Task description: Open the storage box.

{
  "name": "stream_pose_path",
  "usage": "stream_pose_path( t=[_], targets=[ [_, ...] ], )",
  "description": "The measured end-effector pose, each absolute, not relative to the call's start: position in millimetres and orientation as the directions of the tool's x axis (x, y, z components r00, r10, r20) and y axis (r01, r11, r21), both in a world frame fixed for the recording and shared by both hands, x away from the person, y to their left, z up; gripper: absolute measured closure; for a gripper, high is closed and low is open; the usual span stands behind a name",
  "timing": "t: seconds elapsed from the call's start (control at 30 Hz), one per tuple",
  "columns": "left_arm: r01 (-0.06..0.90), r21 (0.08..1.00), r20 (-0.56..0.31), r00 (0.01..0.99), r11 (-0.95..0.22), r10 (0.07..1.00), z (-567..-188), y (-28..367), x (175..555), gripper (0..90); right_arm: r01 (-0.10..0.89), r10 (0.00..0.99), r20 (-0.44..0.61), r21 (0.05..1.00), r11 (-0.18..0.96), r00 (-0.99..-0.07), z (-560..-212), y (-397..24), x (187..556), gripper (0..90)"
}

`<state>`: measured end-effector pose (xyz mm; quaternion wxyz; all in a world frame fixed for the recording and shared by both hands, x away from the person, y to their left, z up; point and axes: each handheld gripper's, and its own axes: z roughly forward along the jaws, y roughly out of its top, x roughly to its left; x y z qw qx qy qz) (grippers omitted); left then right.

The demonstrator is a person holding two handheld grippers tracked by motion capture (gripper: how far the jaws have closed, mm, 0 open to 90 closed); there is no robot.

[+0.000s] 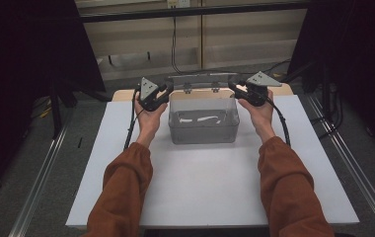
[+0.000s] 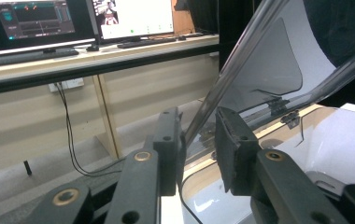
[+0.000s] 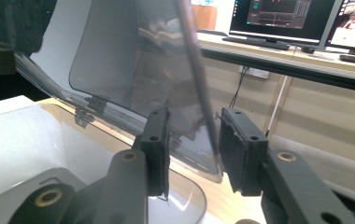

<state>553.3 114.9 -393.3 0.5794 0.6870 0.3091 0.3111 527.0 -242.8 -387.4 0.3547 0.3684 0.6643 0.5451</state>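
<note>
Left gripper (image 1: pixel 167 88) & right gripper (image 1: pixel 233 86) sit at the far corners of a clear plastic box (image 1: pixel 204 121), each w/ jaws parted around an edge of its hinged lid (image 1: pixel 201 80), which is raised past the back rim. In the left gripper view the lid (image 2: pixel 259 70) runs through the gap close to the left pad, not clamped. Right gripper view: the lid (image 3: pixel 133 56) is between the pads, gap each side. Box is mid-far on the white table (image 1: pixel 200 187); something white lies inside. Monitors (image 2: pixel 82 18) behind.
</note>
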Motion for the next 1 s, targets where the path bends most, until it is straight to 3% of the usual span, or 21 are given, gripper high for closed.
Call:
stream_pose_path(
  t=[0.17,0.37,0.63,1.0],
  targets=[
    [0.088,0.989,0.041,0.614,-0.120,0.788,-399.2,115.8,559.5,73.6,0.100,0.878,-0.063,0.987,0.125,-0.475,-387.2,-241.9,530.4,63.5],
    [0.102,0.986,0.039,0.618,-0.130,0.785,-401.4,110.6,568.1,68.6,0.108,0.876,-0.046,0.988,0.110,-0.479,-385.5,-242.5,534.8,64.1],
    [0.118,0.976,0.072,0.625,-0.185,0.777,-401.0,108.8,576.0,68.8,0.137,0.871,-0.023,0.985,0.104,-0.492,-379.7,-244.3,543.8,65.0],
    [0.151,0.978,0.023,0.604,-0.143,0.796,-401.7,107.1,583.2,74.5,0.158,0.873,0.014,0.985,0.072,-0.487,-390.1,-248.3,555.5,63.0]
  ],
)
